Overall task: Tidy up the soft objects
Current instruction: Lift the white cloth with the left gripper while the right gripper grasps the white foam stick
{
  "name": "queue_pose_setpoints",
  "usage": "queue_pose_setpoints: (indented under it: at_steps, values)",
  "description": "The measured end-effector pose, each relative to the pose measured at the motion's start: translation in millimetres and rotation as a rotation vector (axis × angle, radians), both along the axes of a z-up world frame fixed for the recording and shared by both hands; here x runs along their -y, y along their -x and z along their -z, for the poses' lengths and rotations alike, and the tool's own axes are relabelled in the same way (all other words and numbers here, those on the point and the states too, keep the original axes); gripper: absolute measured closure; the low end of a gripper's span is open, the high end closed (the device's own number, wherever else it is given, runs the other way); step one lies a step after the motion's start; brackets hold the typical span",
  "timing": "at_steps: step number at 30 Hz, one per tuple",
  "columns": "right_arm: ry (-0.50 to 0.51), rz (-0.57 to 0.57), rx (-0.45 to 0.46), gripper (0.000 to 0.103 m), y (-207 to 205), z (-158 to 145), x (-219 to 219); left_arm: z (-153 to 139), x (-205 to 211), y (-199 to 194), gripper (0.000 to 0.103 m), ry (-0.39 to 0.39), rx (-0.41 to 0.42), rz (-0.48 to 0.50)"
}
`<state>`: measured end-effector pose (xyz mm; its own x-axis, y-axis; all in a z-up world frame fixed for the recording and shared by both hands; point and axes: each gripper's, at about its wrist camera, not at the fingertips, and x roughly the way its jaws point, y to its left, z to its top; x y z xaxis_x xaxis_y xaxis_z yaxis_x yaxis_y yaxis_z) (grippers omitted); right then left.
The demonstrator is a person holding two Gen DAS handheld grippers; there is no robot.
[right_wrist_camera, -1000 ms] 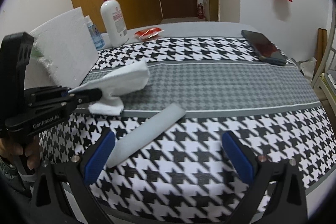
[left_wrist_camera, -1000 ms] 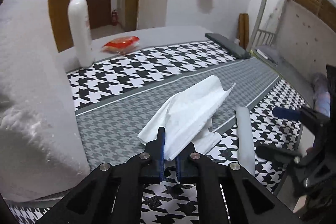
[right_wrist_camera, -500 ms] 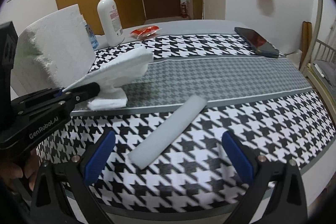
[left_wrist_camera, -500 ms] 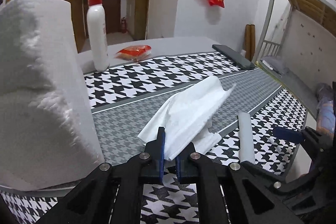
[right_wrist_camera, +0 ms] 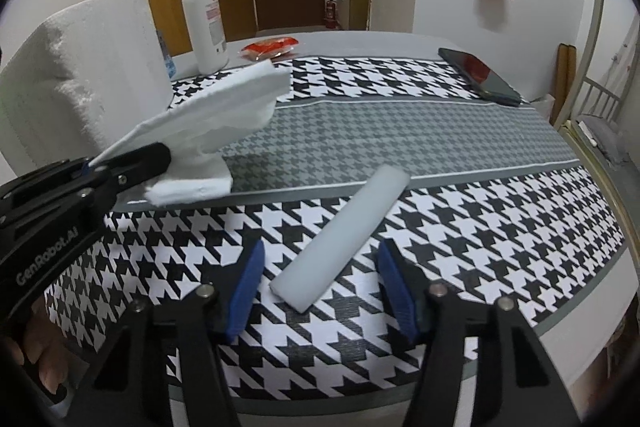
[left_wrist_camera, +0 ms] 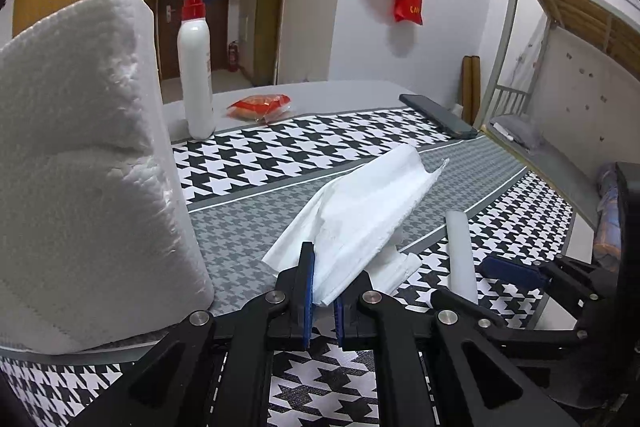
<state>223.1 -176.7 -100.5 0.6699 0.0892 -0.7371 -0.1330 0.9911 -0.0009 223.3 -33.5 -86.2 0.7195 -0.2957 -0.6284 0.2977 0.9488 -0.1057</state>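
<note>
Tissue wad (left_wrist_camera: 360, 215) is pinched in my left gripper (left_wrist_camera: 320, 301), lifted off the table. Right gripper (right_wrist_camera: 320, 287) is spread around the foam stick (right_wrist_camera: 344, 235), so next I'd squeeze gently.

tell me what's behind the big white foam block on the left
In the right wrist view a blue-labelled bottle peeks out behind the foam block, mostly covered. The pump bottle stands beside it. The rest is hidden.

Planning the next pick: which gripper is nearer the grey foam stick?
Right gripper: its open jaws flank the grey foam stick's near end. Left gripper is off to its left, clamping tissue.
</note>
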Motion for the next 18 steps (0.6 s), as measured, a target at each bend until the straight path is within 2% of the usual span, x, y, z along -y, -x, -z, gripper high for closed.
queue_pose_setpoints:
  at_steps: [4, 6, 11, 16, 18]
  values:
    - [-0.003, 0.01, 0.0, 0.054, 2, 1, 2, 0, -1, 2, 0.094, 0.004, 0.003, 0.004]
    - [-0.015, -0.006, -0.004, 0.065, 5, 0, 2, 0, -1, 3, 0.094, 0.004, 0.008, 0.013]
    - [-0.02, -0.02, -0.006, 0.07, 13, -3, 10, -1, 2, 4, 0.094, 0.001, 0.016, 0.021]
    - [0.034, 0.052, 0.03, 0.07, 24, -15, 32, -2, 3, 6, 0.094, -0.007, 0.023, 0.026]
    - [0.016, 0.072, 0.023, 0.07, 24, -15, 42, -2, 4, 6, 0.094, -0.006, 0.023, 0.027]
